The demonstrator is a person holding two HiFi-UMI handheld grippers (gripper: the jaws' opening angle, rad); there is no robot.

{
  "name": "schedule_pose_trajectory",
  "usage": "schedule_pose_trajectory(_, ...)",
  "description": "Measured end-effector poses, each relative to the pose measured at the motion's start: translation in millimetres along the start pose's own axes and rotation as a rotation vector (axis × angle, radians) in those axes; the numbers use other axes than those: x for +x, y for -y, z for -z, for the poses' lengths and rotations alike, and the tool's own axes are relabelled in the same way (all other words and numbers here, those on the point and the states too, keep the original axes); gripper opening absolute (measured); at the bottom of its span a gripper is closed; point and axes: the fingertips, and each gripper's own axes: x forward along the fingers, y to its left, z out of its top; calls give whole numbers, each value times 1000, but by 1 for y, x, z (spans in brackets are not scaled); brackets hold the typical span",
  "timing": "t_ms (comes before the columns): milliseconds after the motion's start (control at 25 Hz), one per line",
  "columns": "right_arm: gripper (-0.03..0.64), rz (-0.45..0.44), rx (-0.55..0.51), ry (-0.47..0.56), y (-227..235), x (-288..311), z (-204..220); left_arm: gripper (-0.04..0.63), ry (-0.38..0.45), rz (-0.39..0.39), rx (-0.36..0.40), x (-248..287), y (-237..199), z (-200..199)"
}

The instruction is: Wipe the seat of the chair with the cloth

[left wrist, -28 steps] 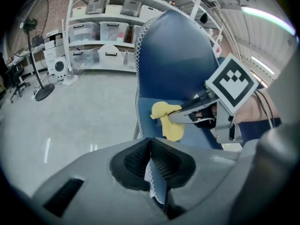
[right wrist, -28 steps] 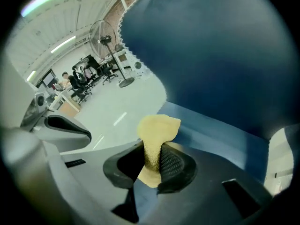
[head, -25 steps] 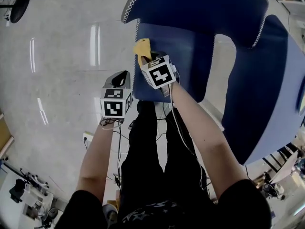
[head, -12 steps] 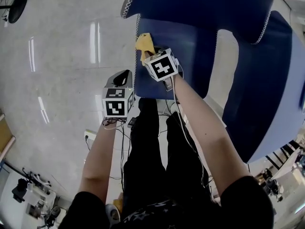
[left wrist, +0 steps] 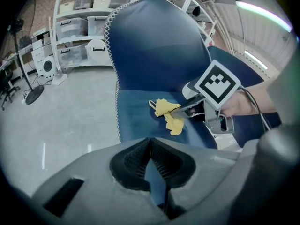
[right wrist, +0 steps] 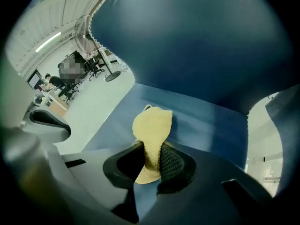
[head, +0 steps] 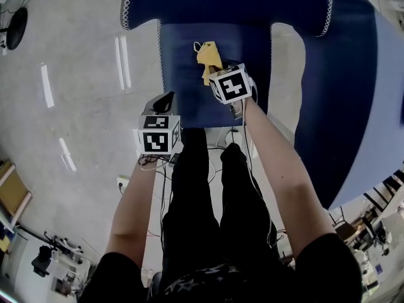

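Note:
The blue chair seat [head: 189, 81] lies in front of me, its backrest [head: 227, 2] at the top of the head view. My right gripper [head: 213, 68] is shut on the yellow cloth [head: 207, 57], which hangs crumpled from the jaws onto the middle of the seat. In the right gripper view the cloth [right wrist: 152, 125] is pinched between the pads of that gripper [right wrist: 150, 161]. My left gripper [head: 166, 100] hovers at the seat's near left edge, shut with nothing in it. The left gripper view shows its closed jaws [left wrist: 151, 165], the cloth [left wrist: 168, 115] and the seat [left wrist: 136, 118].
A second blue padded surface [head: 353, 106] stands close on the right. My legs [head: 202, 194] and floor cables are just below the seat. White shelves with boxes [left wrist: 84, 22] and a standing fan [left wrist: 29, 86] are behind the chair, across open grey floor [head: 76, 74].
My right gripper has carried the cloth from the seat's left edge toward its middle. The left gripper has stayed near the seat's front left corner.

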Motion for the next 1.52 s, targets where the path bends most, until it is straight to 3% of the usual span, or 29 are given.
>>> schedule_pose_trajectory(440,66,122,149,-14,93,-43,60,20,-23,58,89,20,61,-11)
schedule_pose_trajectory(1040,66,284,237,-91,156,-82,126,20,-33,69,121,28,101,-4)
schedule_pose_trajectory(1200,66,269,264,-62,155,-90,127,20,-9,39,112,20,95,-4)
schedule_pose_trajectory(1520,65,143,110,-6,109,-114,94,20,77,-121,-17,-29,82,-2)
